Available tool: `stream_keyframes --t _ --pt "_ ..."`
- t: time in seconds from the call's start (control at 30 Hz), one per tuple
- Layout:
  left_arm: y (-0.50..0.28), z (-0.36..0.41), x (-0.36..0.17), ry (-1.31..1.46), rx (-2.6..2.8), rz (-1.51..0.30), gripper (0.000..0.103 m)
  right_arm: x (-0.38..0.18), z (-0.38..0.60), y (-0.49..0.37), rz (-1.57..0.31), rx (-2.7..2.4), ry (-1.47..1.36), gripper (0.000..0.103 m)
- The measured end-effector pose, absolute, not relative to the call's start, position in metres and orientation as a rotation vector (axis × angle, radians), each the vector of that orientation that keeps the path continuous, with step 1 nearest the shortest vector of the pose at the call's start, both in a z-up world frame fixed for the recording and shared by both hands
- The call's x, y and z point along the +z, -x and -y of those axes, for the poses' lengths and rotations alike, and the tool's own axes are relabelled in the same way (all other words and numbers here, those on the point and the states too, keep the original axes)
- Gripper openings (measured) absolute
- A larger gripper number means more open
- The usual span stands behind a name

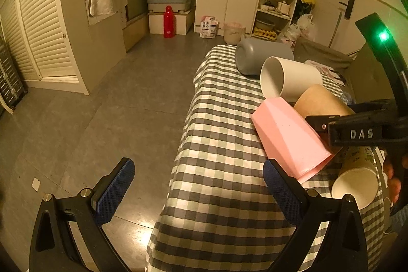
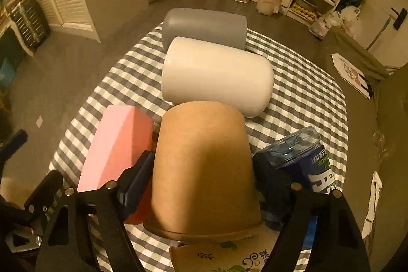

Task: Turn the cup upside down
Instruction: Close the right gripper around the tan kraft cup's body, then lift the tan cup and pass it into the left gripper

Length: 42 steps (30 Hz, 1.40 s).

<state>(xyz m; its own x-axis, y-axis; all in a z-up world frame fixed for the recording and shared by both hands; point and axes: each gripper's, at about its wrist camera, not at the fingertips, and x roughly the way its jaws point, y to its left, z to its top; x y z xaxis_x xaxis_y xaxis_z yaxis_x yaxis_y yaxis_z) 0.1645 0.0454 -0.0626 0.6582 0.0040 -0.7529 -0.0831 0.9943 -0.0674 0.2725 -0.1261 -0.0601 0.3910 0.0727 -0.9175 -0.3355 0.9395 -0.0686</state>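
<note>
My right gripper is shut on a brown paper cup, base pointing away, its rim toward the camera; it also shows in the left wrist view. My left gripper is open and empty at the table's left edge, its right finger just below a pink cup. The pink cup lies on its side left of the brown cup. A white cup and a grey cup lie on their sides farther back. A patterned paper cup lies near the right gripper.
The table has a grey-checked cloth whose left edge drops to the floor. A blue plastic bottle lies right of the brown cup. A grey sofa with a printed card stands right. Cabinets and a red bottle stand at the back.
</note>
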Motion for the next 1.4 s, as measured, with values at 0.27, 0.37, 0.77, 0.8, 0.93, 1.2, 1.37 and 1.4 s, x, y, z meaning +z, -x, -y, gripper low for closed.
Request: stream_keyframes --t 0.27,0.37,0.77,0.8,0.93,1.2,1.37,1.4 --pt "-0.156 -0.054 -0.056 0.111 0.078 -0.836 0.103 -0.018 0.135 -0.262 -1.056 0.239 0.2 0.077" --pt "-0.151 -0.055 -0.052 0.116 0.087 -0.837 0.103 0.014 0.136 -0.249 -1.001 0.227 0.187 0.077" --pt "-0.082 -0.051 -0.024 0.105 0.081 -0.814 0.103 0.033 0.153 -0.124 -1.047 0.145 0.111 0.077" --pt "-0.076 -0.051 -0.024 0.105 0.084 -0.817 0.103 0.025 0.154 -0.113 -1.067 0.144 0.095 0.077" --pt "-0.061 -0.052 -0.025 0.106 0.098 -0.833 0.103 -0.005 0.151 -0.084 -1.108 0.126 0.064 0.077" --pt "-0.042 -0.044 -0.025 0.101 0.103 -0.869 0.103 -0.049 0.152 -0.069 -1.14 0.1 0.037 0.077" --pt "-0.041 -0.032 -0.028 0.076 0.093 -0.893 0.103 -0.051 0.154 -0.065 -1.118 0.112 0.045 0.077" --pt "-0.041 -0.03 -0.029 0.073 0.094 -0.896 0.103 -0.05 0.154 -0.065 -1.114 0.115 0.043 0.077"
